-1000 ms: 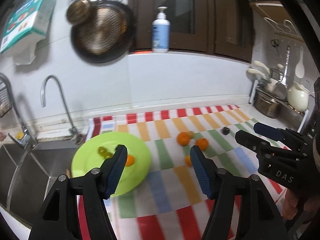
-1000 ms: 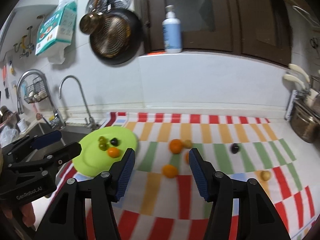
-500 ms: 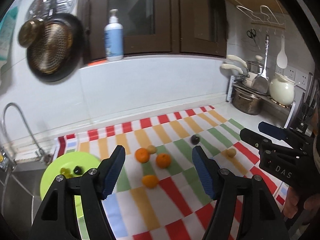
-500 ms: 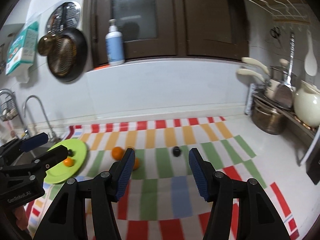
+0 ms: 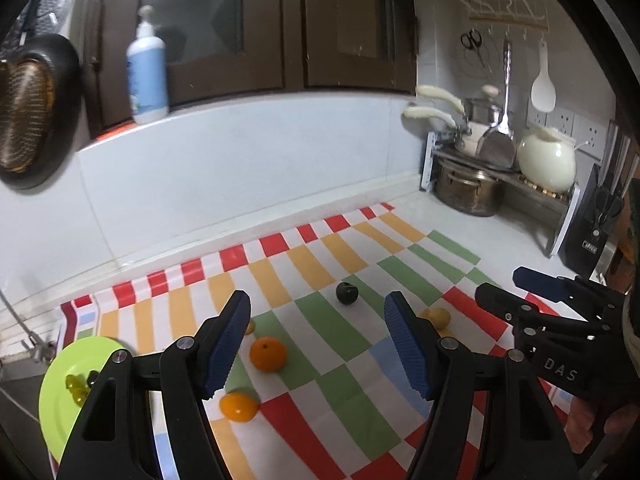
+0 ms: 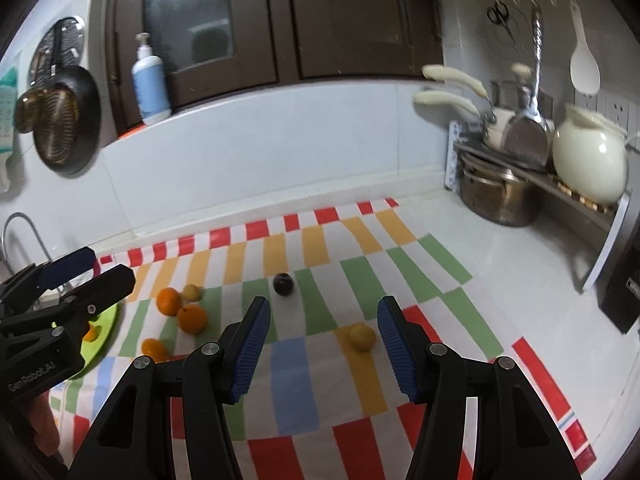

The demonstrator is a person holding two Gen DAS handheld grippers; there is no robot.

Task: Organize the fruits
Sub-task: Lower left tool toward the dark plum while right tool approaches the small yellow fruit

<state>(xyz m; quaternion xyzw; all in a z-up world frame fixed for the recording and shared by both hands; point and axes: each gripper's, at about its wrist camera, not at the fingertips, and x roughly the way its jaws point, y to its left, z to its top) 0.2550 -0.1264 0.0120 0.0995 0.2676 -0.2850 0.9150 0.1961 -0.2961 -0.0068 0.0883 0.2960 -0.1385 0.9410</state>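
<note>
In the left wrist view, a lime-green round plate point(image 5: 60, 396) sits at the lower left edge of the frame on the counter point(image 5: 472, 232), holding a few small greenish and dark fruits that are too blurred to name. Right of it, on the striped cloth of red, orange, green and blue blocks point(image 5: 320, 360), a small orange citrus fruit point(image 5: 238, 407) lies low in the frame, with a larger round orange point(image 5: 268, 354) just above it. The left tongs point(image 5: 316, 344) fill the lower centre, blue-padded jaws spread apart with nothing between them, having just opened a little further. A dark, nearly black plum point(image 5: 346, 293) rests above the gap between the jaws, and a small yellow round fruit point(image 5: 437, 317) peeks out beside the right jaw.

In the right wrist view, the plate shows at the left edge behind the other tool, then three oranges clustered together, the dark plum at centre and the yellow fruit just left of the right jaw. The right tongs point(image 6: 322, 344) stand released and empty in the lower centre. A steel pot point(image 6: 498, 198) and a cream ceramic jar point(image 6: 588, 164) occupy the upper right.
</note>
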